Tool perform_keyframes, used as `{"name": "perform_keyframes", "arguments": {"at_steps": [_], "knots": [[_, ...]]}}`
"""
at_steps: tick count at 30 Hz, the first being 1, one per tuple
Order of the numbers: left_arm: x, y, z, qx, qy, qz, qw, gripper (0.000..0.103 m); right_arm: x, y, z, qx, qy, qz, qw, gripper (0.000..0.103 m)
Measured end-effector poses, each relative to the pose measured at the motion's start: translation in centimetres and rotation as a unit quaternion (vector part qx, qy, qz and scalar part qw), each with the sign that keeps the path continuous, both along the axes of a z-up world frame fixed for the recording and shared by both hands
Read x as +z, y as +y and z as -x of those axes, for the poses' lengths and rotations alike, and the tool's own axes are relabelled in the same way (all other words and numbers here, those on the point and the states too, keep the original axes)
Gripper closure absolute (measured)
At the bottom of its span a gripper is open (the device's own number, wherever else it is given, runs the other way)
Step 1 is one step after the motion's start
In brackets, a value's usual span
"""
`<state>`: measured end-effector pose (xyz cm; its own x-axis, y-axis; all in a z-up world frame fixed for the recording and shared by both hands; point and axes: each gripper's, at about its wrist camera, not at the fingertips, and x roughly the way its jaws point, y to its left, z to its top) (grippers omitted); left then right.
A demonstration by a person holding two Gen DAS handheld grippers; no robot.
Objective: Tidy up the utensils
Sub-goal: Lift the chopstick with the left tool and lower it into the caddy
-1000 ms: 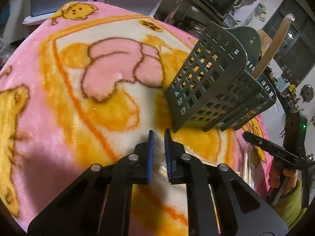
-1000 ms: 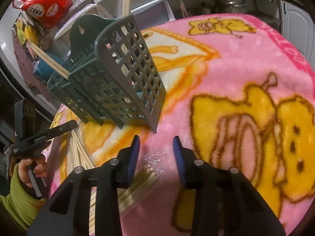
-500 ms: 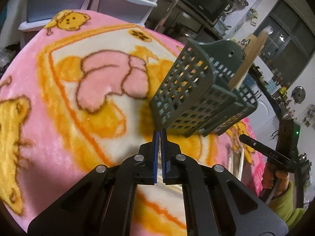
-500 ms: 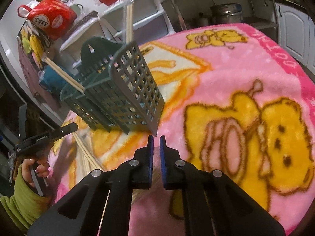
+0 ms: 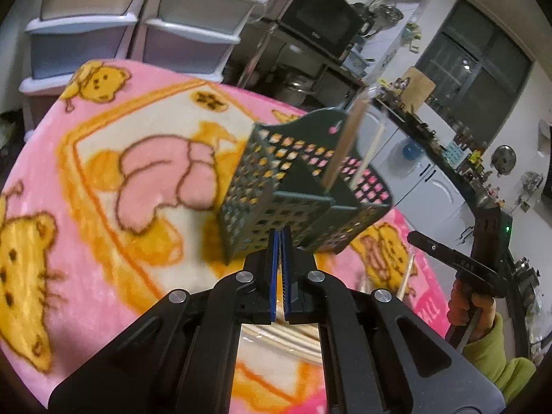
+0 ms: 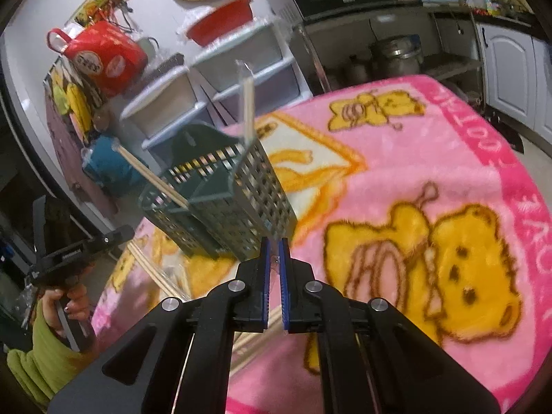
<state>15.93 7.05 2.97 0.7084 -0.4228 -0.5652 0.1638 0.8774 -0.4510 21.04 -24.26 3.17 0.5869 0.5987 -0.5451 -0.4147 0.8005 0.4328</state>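
A dark green perforated utensil holder (image 5: 296,186) stands on a pink cartoon blanket (image 5: 103,179), with two wooden chopsticks (image 5: 341,148) sticking out of it. It also shows in the right wrist view (image 6: 220,203). My left gripper (image 5: 280,238) is shut, raised above a clear bag of chopsticks (image 5: 286,339) that lies under it. My right gripper (image 6: 273,245) is shut on a thin clear plastic wrapper (image 6: 275,262). More wrapped chopsticks (image 6: 155,269) lie on the blanket to the left of it.
White plastic drawer units (image 5: 138,34) and a microwave (image 5: 317,24) stand behind the table. A red bag (image 6: 103,55) and a counter with shelves lie to the far side. The blanket (image 6: 431,207) spreads to the right.
Both grippers have closed and lifted away from the blanket; the views now sit higher, level with the holder's base. The right jaws closed around a clear wrapper.
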Motion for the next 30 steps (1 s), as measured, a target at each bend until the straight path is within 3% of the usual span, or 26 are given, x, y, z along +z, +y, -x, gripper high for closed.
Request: {"name": "perform_keyframes", "arguments": {"at_steps": [10, 30], "knots": [[3.8, -2.1, 1.2, -0.02, -0.048, -0.001, 0.9987, 0.103, 5.2, 0.8, 3.1, 0.019, -0.071, -0.016, 0.997, 0.1], [10.9, -4.2, 2.4, -0.041, -0.132, -0.001, 0.9904, 0.103, 11.7, 3.6, 5.1, 0.05, -0.151, -0.02, 0.987, 0.101]]}}
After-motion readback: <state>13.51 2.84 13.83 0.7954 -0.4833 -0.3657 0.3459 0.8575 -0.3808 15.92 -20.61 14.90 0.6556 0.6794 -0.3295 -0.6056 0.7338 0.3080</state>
